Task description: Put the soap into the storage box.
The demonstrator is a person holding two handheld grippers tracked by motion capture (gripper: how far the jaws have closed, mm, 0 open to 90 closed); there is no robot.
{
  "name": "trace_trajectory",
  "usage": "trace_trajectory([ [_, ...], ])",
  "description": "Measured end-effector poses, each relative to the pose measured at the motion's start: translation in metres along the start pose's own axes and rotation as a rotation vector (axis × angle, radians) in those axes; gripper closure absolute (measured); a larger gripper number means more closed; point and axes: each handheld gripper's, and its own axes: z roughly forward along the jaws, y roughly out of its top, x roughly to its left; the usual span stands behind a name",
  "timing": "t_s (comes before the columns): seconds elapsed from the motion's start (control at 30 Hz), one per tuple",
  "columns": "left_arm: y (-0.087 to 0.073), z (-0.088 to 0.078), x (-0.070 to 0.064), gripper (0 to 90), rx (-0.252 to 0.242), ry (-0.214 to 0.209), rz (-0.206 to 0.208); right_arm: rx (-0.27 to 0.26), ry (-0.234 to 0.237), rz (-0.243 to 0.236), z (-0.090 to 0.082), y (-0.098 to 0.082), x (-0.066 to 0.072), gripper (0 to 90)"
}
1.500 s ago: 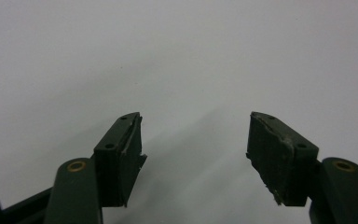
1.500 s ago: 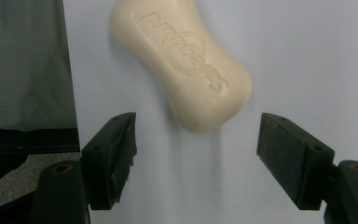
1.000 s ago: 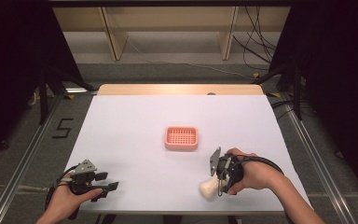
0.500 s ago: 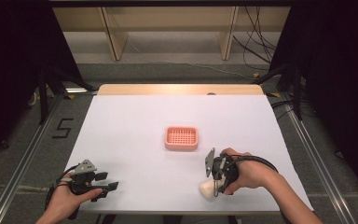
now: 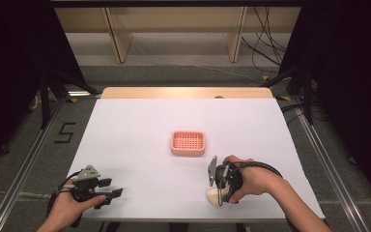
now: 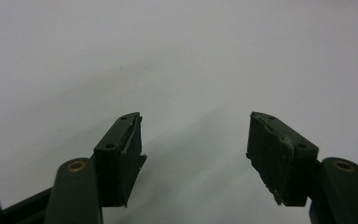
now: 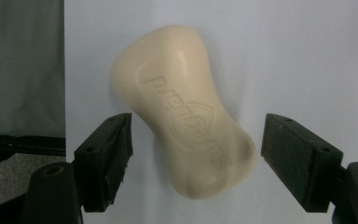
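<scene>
Nothing is gripped yet: the bar of soap [image 7: 184, 112] lies flat on the white surface [image 5: 140, 130] at the lower right of the high view, near the front edge, well apart from the pink soap dish [image 5: 188, 143] at the middle. The likely job, moving the soap to the dish, is all still ahead. The right gripper [image 7: 196, 156] hangs over the soap, jaws spread on either side without touching. The left gripper [image 6: 193, 154], jaws spread and empty, sits at lower left.
</scene>
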Motion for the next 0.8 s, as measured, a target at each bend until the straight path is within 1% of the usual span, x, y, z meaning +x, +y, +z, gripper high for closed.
trace_trajectory([
  [0.03,0.000,0.000,0.000,35.0,0.003,-0.002,0.005,0.015,0.005,0.037,0.000,0.000,0.002,25.6],
  [0.07,0.000,-0.001,0.000,35.0,0.004,-0.014,0.007,0.006,0.002,-0.013,0.002,0.001,0.000,25.6],
  [0.1,0.000,-0.001,0.000,35.0,0.000,-0.013,0.004,0.013,0.012,0.025,0.002,0.001,0.002,25.6],
  [0.13,0.000,0.000,0.000,35.0,-0.001,0.001,-0.003,0.027,0.023,0.044,0.003,0.001,0.004,25.4],
  [0.17,0.000,0.000,0.000,35.0,0.001,0.000,0.001,0.027,0.023,0.044,0.003,0.001,0.004,25.4],
  [0.2,0.000,0.000,0.000,35.0,0.001,-0.001,0.000,-0.002,0.018,-0.029,0.006,0.002,-0.001,25.0],
  [0.3,0.000,0.000,0.000,35.0,0.000,-0.007,-0.001,-0.006,0.016,-0.024,0.008,0.002,-0.001,24.8],
  [0.33,0.000,0.000,0.000,35.0,-0.001,-0.006,-0.002,0.011,0.014,-0.009,0.008,0.002,0.000,25.2],
  [0.37,0.000,0.000,0.000,35.0,-0.001,-0.004,-0.002,0.011,0.014,-0.009,0.008,0.002,0.000,25.2],
  [0.4,0.000,0.000,0.000,35.0,0.000,-0.007,-0.001,0.034,0.019,0.033,0.007,0.003,0.003,25.2],
  [0.43,0.000,0.000,0.000,35.0,-0.001,-0.011,-0.001,0.029,0.036,0.012,0.008,0.003,0.001,25.2],
  [0.47,0.000,0.000,0.000,35.0,-0.001,-0.007,0.000,0.013,0.025,-0.013,0.010,0.003,-0.001,25.3],
  [0.5,0.000,0.000,0.000,35.0,-0.001,-0.007,0.000,0.025,0.025,-0.004,0.010,0.004,0.000,25.3],
  [0.53,0.000,0.000,0.000,35.0,0.000,-0.005,0.000,0.043,0.036,0.034,0.009,0.004,0.003,25.4],
  [0.57,0.000,0.000,0.000,35.0,0.000,-0.006,0.000,0.039,0.027,0.009,0.010,0.004,0.001,25.3],
  [0.6,0.000,0.000,0.000,35.0,0.000,-0.007,-0.001,0.036,0.039,-0.013,0.012,0.005,-0.001,25.2],
  [0.67,0.000,0.000,0.000,35.0,0.000,-0.007,-0.001,0.029,0.036,-0.011,0.013,0.004,-0.001,25.2],
  [0.7,0.000,-0.001,0.000,35.0,0.005,-0.012,0.003,0.038,0.045,0.022,0.013,0.004,0.001,25.2],
  [0.73,0.000,0.000,-0.001,35.0,0.001,-0.011,-0.001,0.040,0.044,0.016,0.013,0.004,0.000,25.2],
  [0.8,0.000,-0.001,-0.001,35.0,0.001,-0.012,-0.001,0.038,0.050,0.025,0.015,0.004,0.001,25.2],
])
